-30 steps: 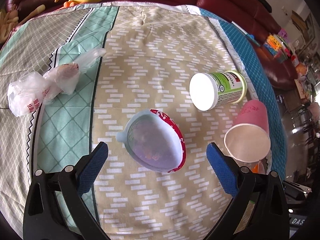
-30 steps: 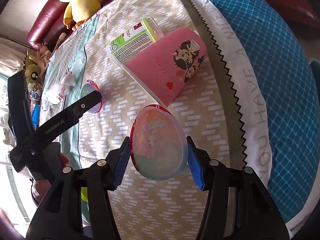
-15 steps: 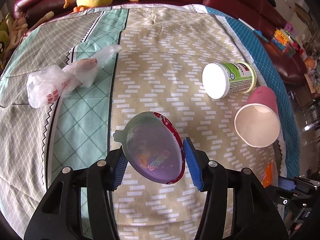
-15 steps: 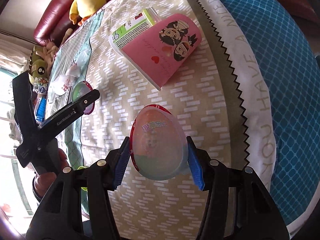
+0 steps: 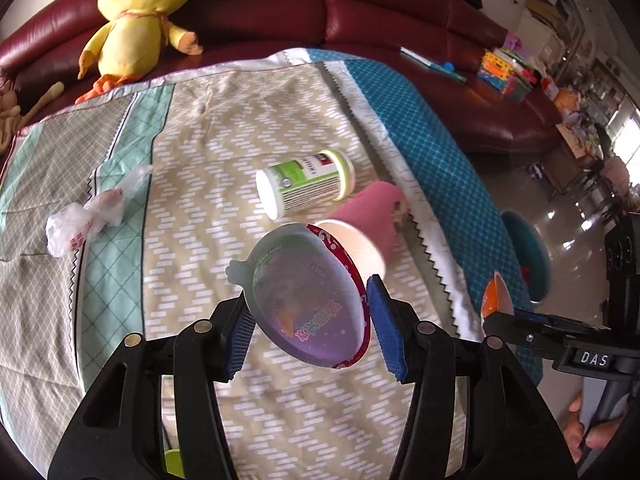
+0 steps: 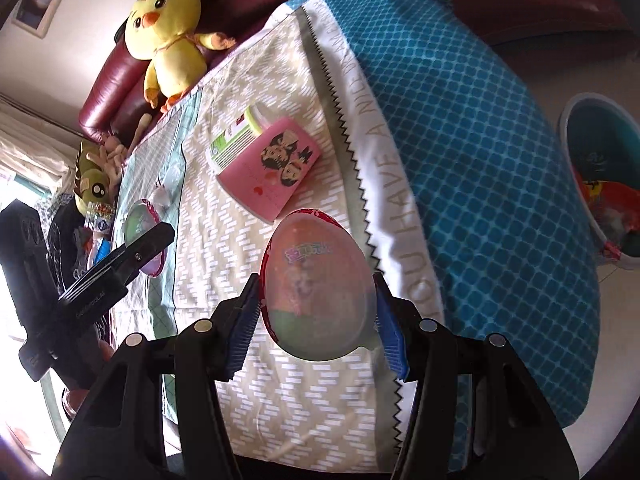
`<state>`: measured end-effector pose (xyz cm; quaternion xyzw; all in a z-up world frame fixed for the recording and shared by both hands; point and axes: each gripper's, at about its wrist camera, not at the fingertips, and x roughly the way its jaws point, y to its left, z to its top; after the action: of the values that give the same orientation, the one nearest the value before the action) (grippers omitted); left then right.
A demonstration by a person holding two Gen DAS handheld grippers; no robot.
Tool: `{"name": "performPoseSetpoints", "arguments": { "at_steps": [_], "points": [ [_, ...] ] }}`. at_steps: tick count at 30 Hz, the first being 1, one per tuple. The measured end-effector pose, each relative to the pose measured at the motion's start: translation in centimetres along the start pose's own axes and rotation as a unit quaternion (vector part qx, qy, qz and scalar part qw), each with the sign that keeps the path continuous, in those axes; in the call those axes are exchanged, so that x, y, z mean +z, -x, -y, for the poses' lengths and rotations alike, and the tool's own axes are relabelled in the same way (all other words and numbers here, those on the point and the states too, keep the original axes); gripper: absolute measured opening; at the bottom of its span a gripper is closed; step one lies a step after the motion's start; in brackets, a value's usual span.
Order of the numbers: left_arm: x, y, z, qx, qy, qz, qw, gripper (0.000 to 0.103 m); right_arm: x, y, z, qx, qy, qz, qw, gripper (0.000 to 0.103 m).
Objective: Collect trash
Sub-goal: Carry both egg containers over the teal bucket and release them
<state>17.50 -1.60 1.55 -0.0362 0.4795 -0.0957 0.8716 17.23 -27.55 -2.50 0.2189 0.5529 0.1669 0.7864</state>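
Observation:
My left gripper is shut on a clear purple egg-shaped shell with a red rim, held above the patterned cloth. My right gripper is shut on a second egg-shaped shell, pink and green with a red rim, also off the cloth. On the cloth lie a pink paper cup on its side, a green and white canister beside it, and a crumpled plastic bag at the left. In the right wrist view the cup and the canister lie beyond the held shell.
A teal bin with a white rim stands on the floor to the right of the table, with colourful scraps inside. A yellow plush chick sits on the dark red sofa behind. The cloth's blue edge hangs over the table's right side.
My left gripper closed on the purple shell and lifted it off the cloth. Both grippers rose and swung towards the table's right edge; the bin has come into the right wrist view.

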Motion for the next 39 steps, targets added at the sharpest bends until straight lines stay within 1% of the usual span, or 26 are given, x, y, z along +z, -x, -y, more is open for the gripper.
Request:
{"name": "performPoseSetpoints", "arguments": {
  "at_steps": [4,9,16,21,30,33,39],
  "points": [
    [0.6,-0.6,6.1,-0.026,-0.045,0.004,0.9986,0.055,0.8,3.4,3.7,-0.008,-0.026,0.036,0.999,0.052],
    [1.1,-2.0,12.6,-0.051,-0.085,-0.001,0.9950,0.055,1.2,7.3,8.3,-0.020,-0.053,0.076,0.996,0.052],
    [1.1,-4.1,20.1,-0.064,-0.136,-0.014,0.9886,0.055,1.2,11.0,14.4,-0.027,-0.088,0.120,0.988,0.052],
    [1.2,-5.9,24.3,-0.071,-0.159,-0.028,0.9844,0.055,0.9,12.4,18.2,-0.028,-0.115,0.134,0.984,0.052],
    [1.0,-10.0,31.5,-0.083,-0.199,-0.058,0.9747,0.055,0.8,14.5,24.7,-0.054,-0.164,0.153,0.973,0.052],
    [1.0,-11.4,33.3,-0.085,-0.208,-0.068,0.9720,0.055,1.0,14.7,26.2,-0.061,-0.173,0.152,0.971,0.052],
    [1.0,-14.0,35.7,-0.088,-0.216,-0.085,0.9687,0.055,1.5,14.1,28.5,-0.070,-0.187,0.143,0.969,0.053]
  ]
}}
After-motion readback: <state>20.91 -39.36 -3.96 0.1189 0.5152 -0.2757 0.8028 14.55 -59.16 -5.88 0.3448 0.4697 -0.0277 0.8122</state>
